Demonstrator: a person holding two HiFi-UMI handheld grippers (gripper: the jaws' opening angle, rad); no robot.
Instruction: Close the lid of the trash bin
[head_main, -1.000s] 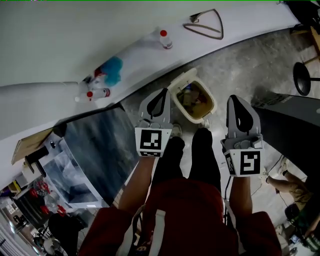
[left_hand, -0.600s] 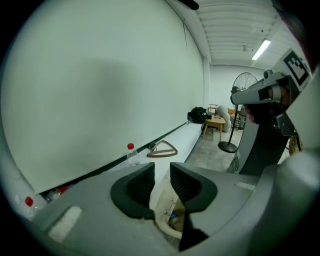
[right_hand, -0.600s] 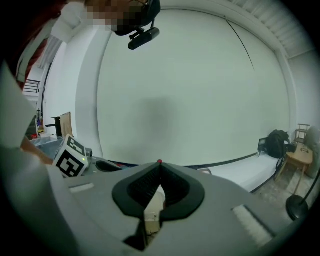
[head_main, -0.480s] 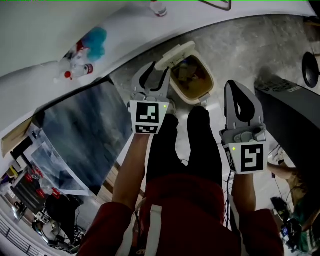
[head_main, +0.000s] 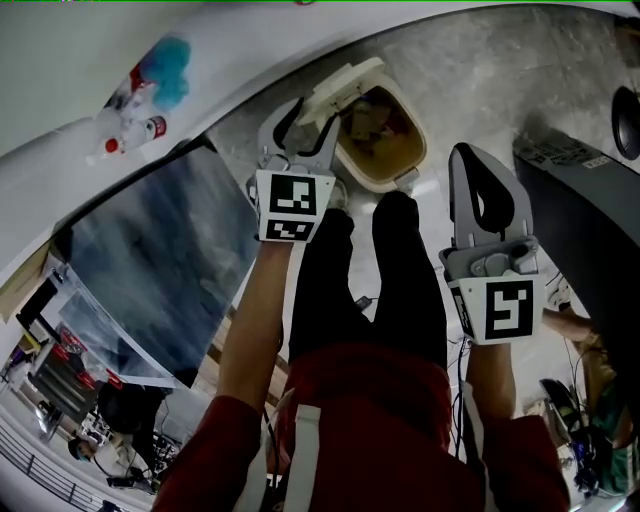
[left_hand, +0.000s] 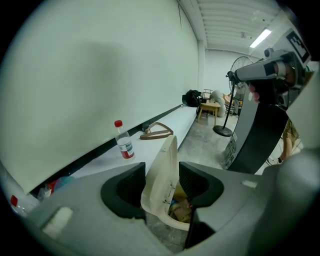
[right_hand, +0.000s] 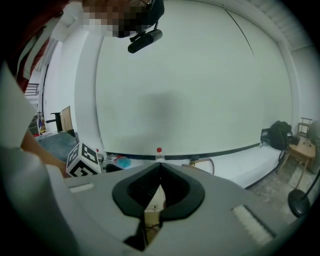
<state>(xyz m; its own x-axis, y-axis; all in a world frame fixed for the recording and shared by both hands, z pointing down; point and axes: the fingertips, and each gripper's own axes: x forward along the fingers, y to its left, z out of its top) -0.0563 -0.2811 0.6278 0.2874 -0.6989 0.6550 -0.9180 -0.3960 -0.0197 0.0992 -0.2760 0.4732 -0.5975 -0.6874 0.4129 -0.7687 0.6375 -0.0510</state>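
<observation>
The bin (head_main: 398, 178) stands on the floor (head_main: 480, 90) just ahead of the person's feet, below the edge of a white ledge (head_main: 120, 30). It is cream-coloured and uncovered. Inside lies brown waste (head_main: 385, 125) that looks like crumpled paper or card; the left gripper view shows the same scraps (left_hand: 182, 209) low in the bin (left_hand: 172, 222).

The lid (head_main: 340, 85) is raised at the bin's ledge-side edge. In the left gripper view the lid (left_hand: 162, 170) stands nearly upright, inner face turned to the right.

The left forearm stretches forward, carrying the left gripper (head_main: 305, 125) to the lid. Its jaws are apart, one on each side of the lid, so the left gripper (left_hand: 162, 182) straddles it; I cannot tell whether either pad touches it.

The right gripper (head_main: 480, 160) is held further back, to the right of the legs and apart from the bin, pointing forward. In its own view the right gripper (right_hand: 160, 167) has its jaw tips together, with nothing between them.

On the ledge stand a bottle (left_hand: 123, 140) and, beyond it, a hanger (left_hand: 156, 131).
</observation>
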